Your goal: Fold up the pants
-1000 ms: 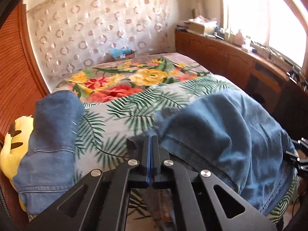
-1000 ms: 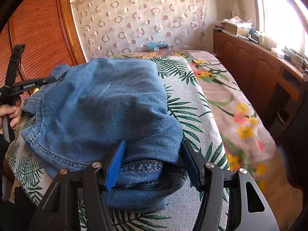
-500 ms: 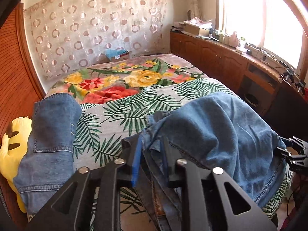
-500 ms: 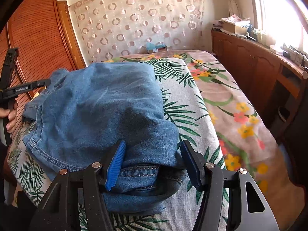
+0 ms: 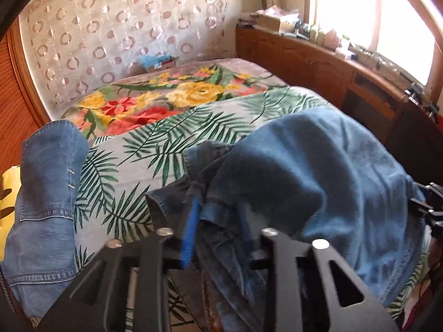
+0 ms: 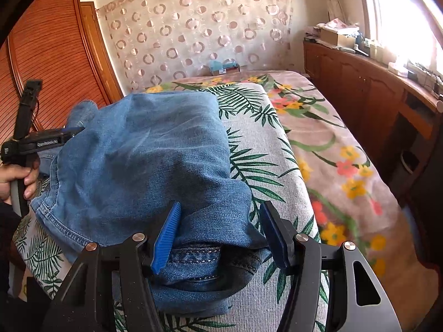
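Blue denim pants [image 5: 318, 171] lie bunched and folded over on the leaf-print bed cover [image 5: 155, 149]; they also show in the right wrist view [image 6: 144, 160]. My left gripper [image 5: 218, 229] is open, its jaws apart around a crumpled dark edge of the pants. My right gripper [image 6: 221, 238] is open, its blue pads straddling the waistband end without pinching it. The left gripper also shows in the right wrist view [image 6: 69, 132], at the pants' far left edge.
A second piece of denim [image 5: 47, 193] lies at the bed's left edge over a yellow cushion [image 5: 8, 202]. A wooden cabinet [image 6: 373, 94] with clutter runs along the right under the window. A wooden wardrobe [image 6: 49, 63] stands on the left.
My left gripper opened from fully shut and let go of the pants edge, which slumped between its jaws. My right gripper stayed open over the waistband.
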The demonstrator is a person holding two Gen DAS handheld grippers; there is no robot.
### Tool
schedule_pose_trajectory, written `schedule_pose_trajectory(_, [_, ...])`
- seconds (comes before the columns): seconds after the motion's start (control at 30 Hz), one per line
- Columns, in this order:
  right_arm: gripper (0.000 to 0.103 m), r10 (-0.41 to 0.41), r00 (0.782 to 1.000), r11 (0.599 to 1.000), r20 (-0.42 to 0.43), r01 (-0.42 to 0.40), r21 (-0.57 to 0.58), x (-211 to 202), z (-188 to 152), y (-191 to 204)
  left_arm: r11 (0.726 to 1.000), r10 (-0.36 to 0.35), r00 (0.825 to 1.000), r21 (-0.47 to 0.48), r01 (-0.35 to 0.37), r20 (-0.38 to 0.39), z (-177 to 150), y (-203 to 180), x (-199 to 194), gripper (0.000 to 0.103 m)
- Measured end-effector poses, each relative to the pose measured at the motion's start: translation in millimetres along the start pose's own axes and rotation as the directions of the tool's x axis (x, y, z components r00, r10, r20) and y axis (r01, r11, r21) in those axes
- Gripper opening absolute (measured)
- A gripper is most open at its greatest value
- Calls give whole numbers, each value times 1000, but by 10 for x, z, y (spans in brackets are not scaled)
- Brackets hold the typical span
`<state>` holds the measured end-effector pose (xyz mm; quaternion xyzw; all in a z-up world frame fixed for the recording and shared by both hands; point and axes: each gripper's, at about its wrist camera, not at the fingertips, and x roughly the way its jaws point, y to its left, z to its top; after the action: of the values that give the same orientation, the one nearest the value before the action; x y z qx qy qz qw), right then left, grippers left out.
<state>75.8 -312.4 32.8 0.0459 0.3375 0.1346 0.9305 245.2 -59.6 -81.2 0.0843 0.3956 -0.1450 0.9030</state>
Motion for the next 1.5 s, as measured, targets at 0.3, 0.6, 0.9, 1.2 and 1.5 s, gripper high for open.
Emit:
schedule_pose_trajectory(0.3, [61,21,1000,1000,-8,-21,14,22,-15,-22,997,64,992,-47,-59,108,133,270,-345,6])
schedule_pose_trajectory(0.6, [43,64,998,998,-29,-63,16,53,21,3,999,-1,995,-46,6,98,47,173,-510,17])
schedule_pose_trajectory(0.9, [16,56,998,998,18,-56,-15,-81,131,135,996,-87,986,-20,91,145,-152,-62,-867,81])
schedule_pose_trajectory(1.2, [13,124,984,991,130,-114,-76,-355,481,603,995,-84,977,-32,92,196,-356,85,-1236,81])
schedule_pose_trajectory(1.5, [12,259,955,950,146,-224,-217,-308,707,1541,993,3,977,-113,22,215,-634,599,-1507,81])
